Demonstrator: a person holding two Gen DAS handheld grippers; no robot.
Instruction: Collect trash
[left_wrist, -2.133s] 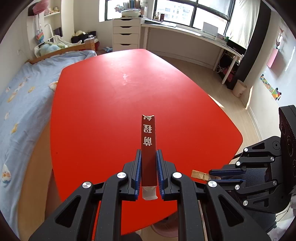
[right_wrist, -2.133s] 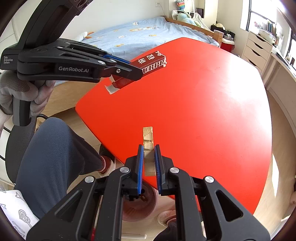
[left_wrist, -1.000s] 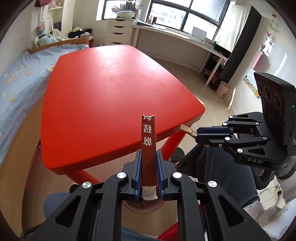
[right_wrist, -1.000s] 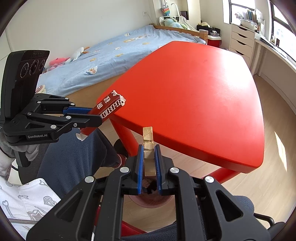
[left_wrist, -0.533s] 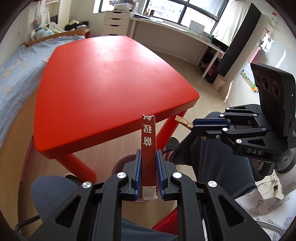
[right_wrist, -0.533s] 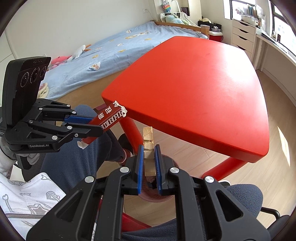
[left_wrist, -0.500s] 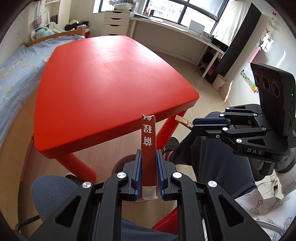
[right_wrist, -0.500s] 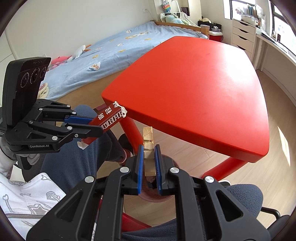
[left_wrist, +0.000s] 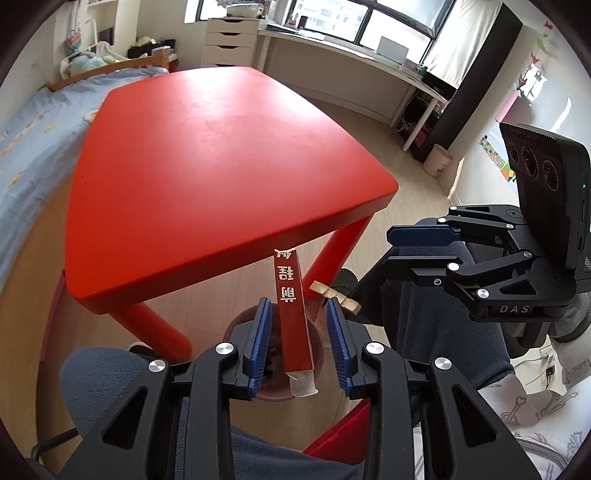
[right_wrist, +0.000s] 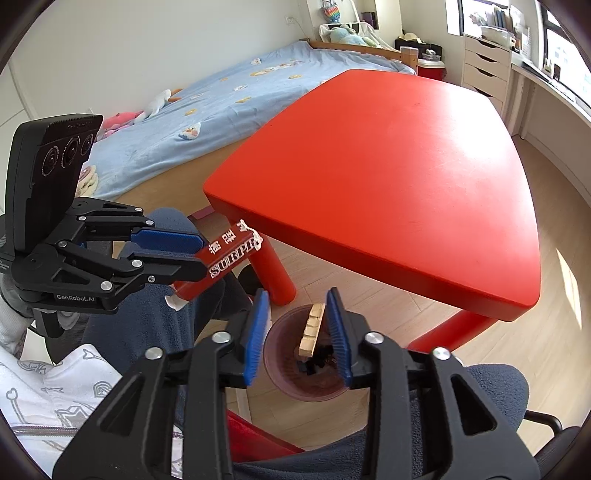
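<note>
My left gripper (left_wrist: 298, 317) is open; a long red wrapper with white print (left_wrist: 291, 317) hangs loose between its jaws, above a dark pink bin (left_wrist: 319, 349) on the floor. It also shows in the right wrist view (right_wrist: 225, 258). My right gripper (right_wrist: 297, 314) is open; a small tan wooden piece (right_wrist: 311, 329) is loose between its jaws over the same bin (right_wrist: 275, 354). The tan piece (left_wrist: 335, 296) shows beside the red wrapper in the left wrist view.
A red table (left_wrist: 207, 162) stands ahead, its near legs (right_wrist: 271, 273) close to the bin. A bed with a blue cover (right_wrist: 229, 96) lies to the left. The person's knees (left_wrist: 436, 310) flank the bin. A red chair edge (right_wrist: 258, 439) is below.
Both grippers opened their jaws and let go of the red wrapper and the tan piece. Both lowered to just over the bin.
</note>
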